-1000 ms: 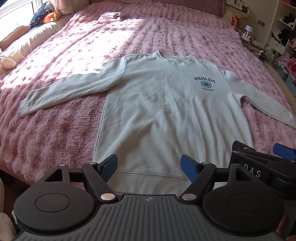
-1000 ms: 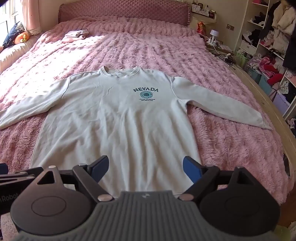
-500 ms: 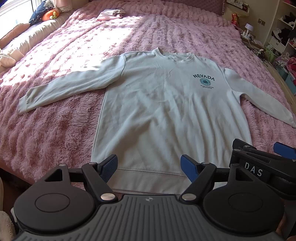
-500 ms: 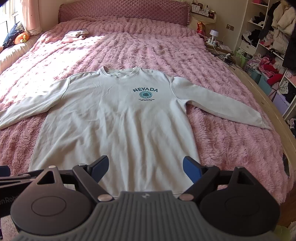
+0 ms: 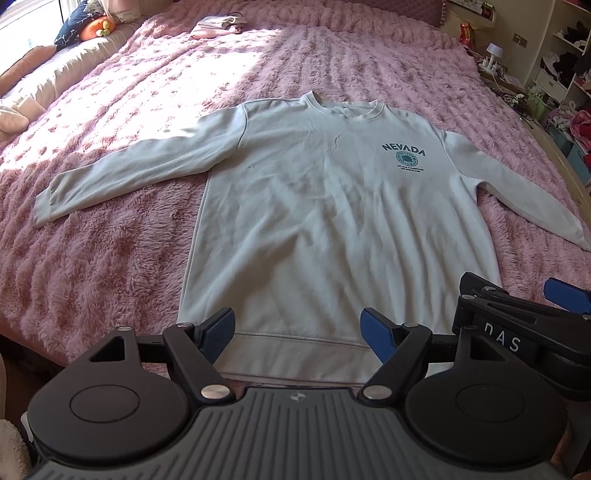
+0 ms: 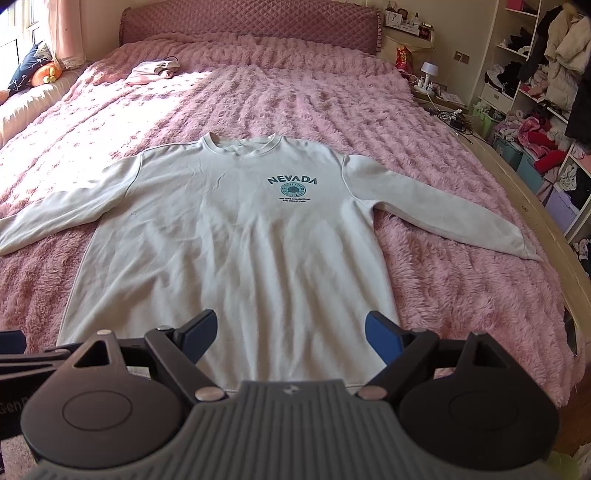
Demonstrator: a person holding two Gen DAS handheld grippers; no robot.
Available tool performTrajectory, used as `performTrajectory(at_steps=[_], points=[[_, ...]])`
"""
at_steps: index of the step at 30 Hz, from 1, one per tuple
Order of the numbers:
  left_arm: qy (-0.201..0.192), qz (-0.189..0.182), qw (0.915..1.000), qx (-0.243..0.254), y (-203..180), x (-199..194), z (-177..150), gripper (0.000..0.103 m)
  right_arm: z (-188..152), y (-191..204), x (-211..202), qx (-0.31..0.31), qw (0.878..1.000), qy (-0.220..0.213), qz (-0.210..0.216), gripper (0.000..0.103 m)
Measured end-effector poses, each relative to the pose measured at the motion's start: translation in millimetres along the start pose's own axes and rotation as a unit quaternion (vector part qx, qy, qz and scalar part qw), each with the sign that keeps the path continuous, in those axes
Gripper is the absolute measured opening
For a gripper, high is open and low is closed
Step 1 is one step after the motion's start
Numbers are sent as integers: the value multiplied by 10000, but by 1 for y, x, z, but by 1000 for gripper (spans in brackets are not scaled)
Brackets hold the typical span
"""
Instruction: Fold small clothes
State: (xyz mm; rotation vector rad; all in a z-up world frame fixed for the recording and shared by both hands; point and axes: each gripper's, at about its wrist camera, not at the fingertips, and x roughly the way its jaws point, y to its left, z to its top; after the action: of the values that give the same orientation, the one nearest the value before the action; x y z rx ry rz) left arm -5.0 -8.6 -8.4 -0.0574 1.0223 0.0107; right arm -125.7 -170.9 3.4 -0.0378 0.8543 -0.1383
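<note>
A pale grey long-sleeved sweatshirt [image 5: 332, 206] [image 6: 236, 236] with a dark "NEVADA" print lies flat and face up on the pink bed, both sleeves spread out to the sides, hem nearest me. My left gripper [image 5: 297, 334] hangs open above the hem, nothing between its blue pads. My right gripper [image 6: 290, 334] is open too, over the hem's right half, and holds nothing. In the left wrist view the right gripper's black frame [image 5: 517, 325] shows at the right edge.
The fluffy pink bedspread [image 6: 443, 295] covers the whole bed. Folded pink clothes [image 6: 151, 70] lie near the headboard. Cushions [image 5: 88, 26] sit by the window at the left. A wooden bed edge [image 6: 543, 221] and cluttered shelves [image 6: 535, 92] stand on the right.
Both grippers have drawn back and risen a little, so the sweatshirt's hem now shows in full. Both stay open.
</note>
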Motion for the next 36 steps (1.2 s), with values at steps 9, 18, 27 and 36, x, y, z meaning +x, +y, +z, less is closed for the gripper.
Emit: performTrajectory(at_steps=[9,18,27,36], points=[[13,-4,10000,-15,0,0,0,91,0,0,0,-6,10000,-5,-14,83],[25,3,10000,-28,1,1,-2,90,1,2,3,-38,10000,30,-55,83],[18,9,10000,-14,0,1,-2,90,2,2,3,-35,10000,13,-63,83],[61,14,10000,-2,-3,3,2,90,1,-1,5,14,10000,62,-48,83]])
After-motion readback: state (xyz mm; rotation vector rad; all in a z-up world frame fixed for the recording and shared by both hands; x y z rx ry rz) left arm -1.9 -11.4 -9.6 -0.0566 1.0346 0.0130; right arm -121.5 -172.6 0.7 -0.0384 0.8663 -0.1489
